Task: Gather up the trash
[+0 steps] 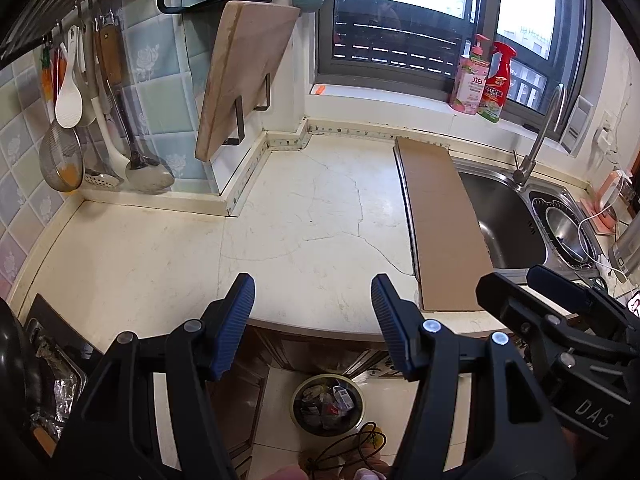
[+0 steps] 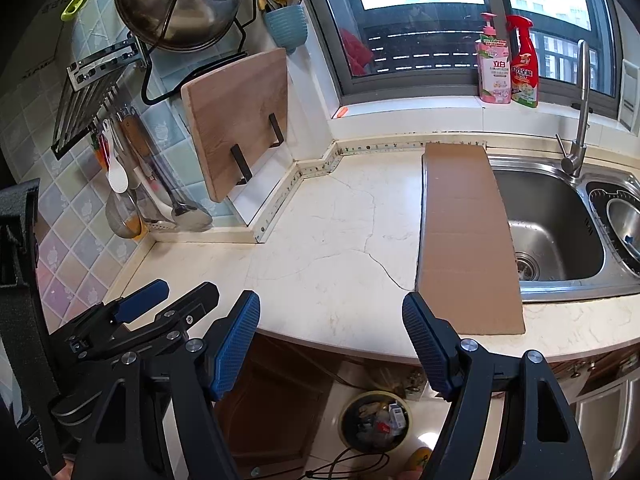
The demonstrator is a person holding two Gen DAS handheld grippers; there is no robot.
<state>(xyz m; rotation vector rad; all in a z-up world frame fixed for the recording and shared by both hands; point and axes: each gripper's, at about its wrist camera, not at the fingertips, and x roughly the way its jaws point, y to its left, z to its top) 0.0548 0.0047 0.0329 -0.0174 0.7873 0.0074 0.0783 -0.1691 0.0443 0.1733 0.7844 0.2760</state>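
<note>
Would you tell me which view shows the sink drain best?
The right wrist view: the sink drain shows beside the cardboard. In the left wrist view, cardboard hides it.

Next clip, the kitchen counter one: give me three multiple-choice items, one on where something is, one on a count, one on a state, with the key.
1. Where does the cardboard sheet lie?
A. Flat on the counter, over the left edge of the sink
B. Inside the trash bin
C. Propped on the windowsill

2. How many bottles stand on the windowsill?
A. One
B. Two
C. Four

3. How do the two grippers stand?
A. Both shut on trash
B. Left one clamped on the cardboard
C. Both open and holding nothing

Key:
1 A: the sheet runs from the back wall to the counter's front edge, covering the sink's left rim.
2 B: a pink pump bottle and a red spray bottle stand side by side.
3 C: the left gripper and right gripper show spread fingers with only counter and floor between them.
</note>
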